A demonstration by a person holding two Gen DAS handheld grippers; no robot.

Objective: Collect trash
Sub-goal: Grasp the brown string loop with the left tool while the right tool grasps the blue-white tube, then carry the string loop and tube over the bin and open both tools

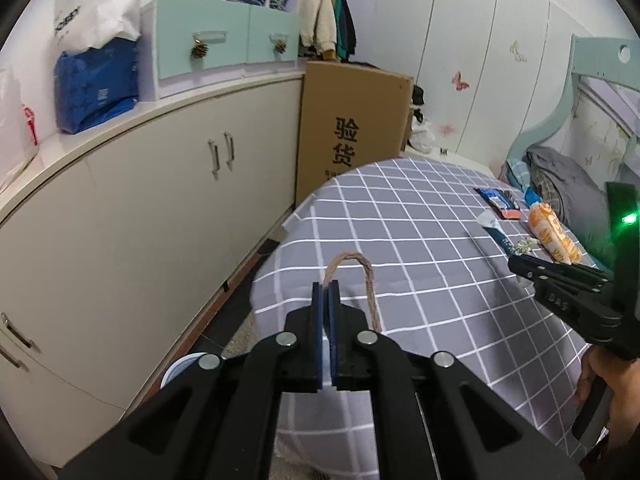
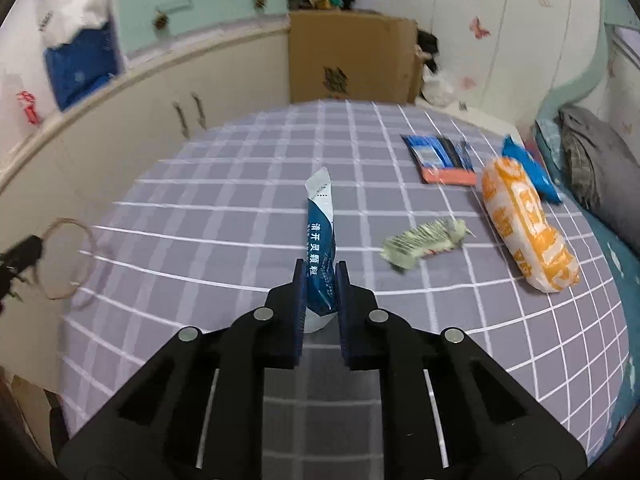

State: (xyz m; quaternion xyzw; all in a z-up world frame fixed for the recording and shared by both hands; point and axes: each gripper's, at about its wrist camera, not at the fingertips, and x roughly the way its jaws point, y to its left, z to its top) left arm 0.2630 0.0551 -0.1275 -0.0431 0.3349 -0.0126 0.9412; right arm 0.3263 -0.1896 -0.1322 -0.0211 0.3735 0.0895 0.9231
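My left gripper (image 1: 326, 286) is shut on a loop of brown twine (image 1: 370, 280) that arches up over the grey checked bed sheet (image 1: 420, 216). In the right wrist view that twine loop (image 2: 64, 260) hangs blurred at the far left. My right gripper (image 2: 321, 268) is shut on a blue and white sachet (image 2: 320, 220), which sticks up from between its pads. More litter lies on the sheet to its right: a crumpled pale green wrapper (image 2: 424, 242), an orange and white packet (image 2: 524, 232), a blue and orange wrapper (image 2: 440, 158) and a blue packet (image 2: 532, 172).
A cream cabinet (image 1: 160, 208) runs along the left of the bed, with a tall cardboard box (image 1: 352, 120) at its far end. Grey bedding (image 2: 596, 168) is heaped at the right by the headboard. A white round container (image 1: 184, 368) stands on the floor below.
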